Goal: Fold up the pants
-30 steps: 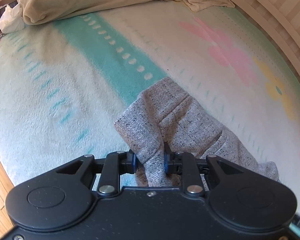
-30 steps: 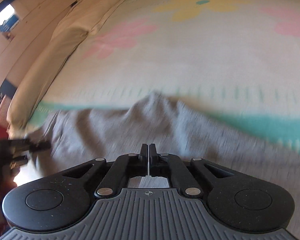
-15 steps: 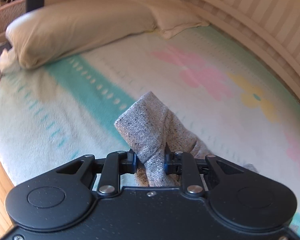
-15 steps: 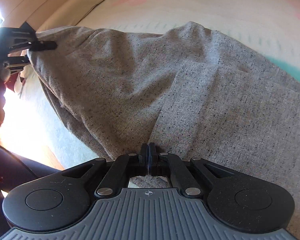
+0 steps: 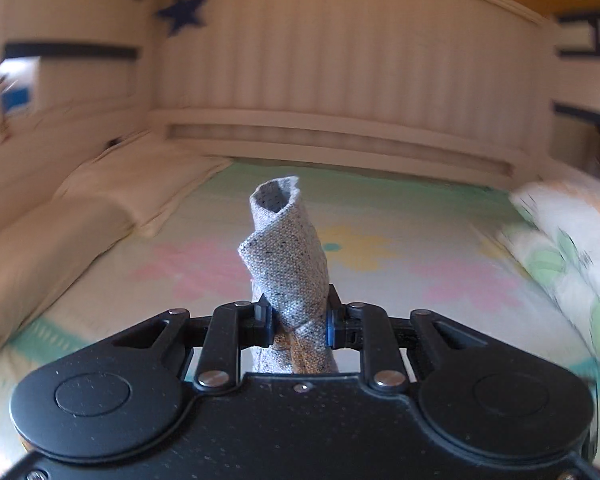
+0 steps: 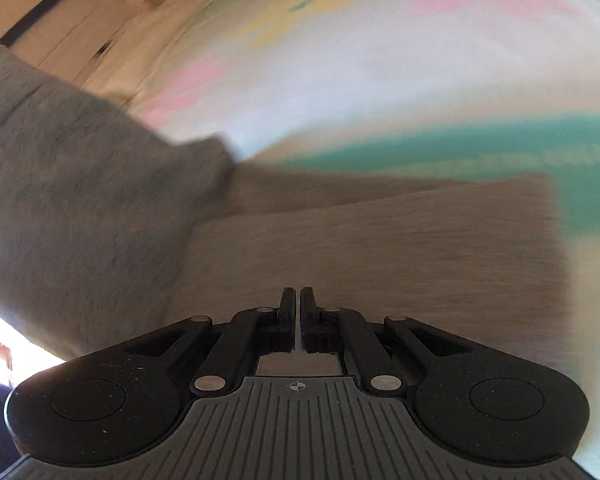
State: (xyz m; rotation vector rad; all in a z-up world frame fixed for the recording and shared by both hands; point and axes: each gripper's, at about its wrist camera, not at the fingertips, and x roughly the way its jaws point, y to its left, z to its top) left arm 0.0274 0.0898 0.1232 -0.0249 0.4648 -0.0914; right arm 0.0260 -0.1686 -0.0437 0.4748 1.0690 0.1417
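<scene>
The grey speckled pants [image 5: 288, 264] show in the left wrist view as a rolled bunch of cloth sticking up between the fingers. My left gripper [image 5: 298, 320] is shut on that bunch and is raised above the bed. In the right wrist view the pants [image 6: 380, 248] hang and lie spread in front, blurred by motion. My right gripper [image 6: 298, 304] has its fingers nearly together, with a thin edge of the grey cloth seeming pinched low between them.
The bed has a pastel blanket [image 5: 400, 248] with pink and yellow flowers and a teal stripe [image 6: 460, 140]. Cream pillows [image 5: 60, 240] lie at the left, a floral pillow [image 5: 572, 248] at the right. A panelled wall [image 5: 340, 80] runs behind the bed.
My left gripper has lifted and tilted up, so its view swung from the blanket to the far wall. The right gripper moved fast; the pants swung and its view is blurred.
</scene>
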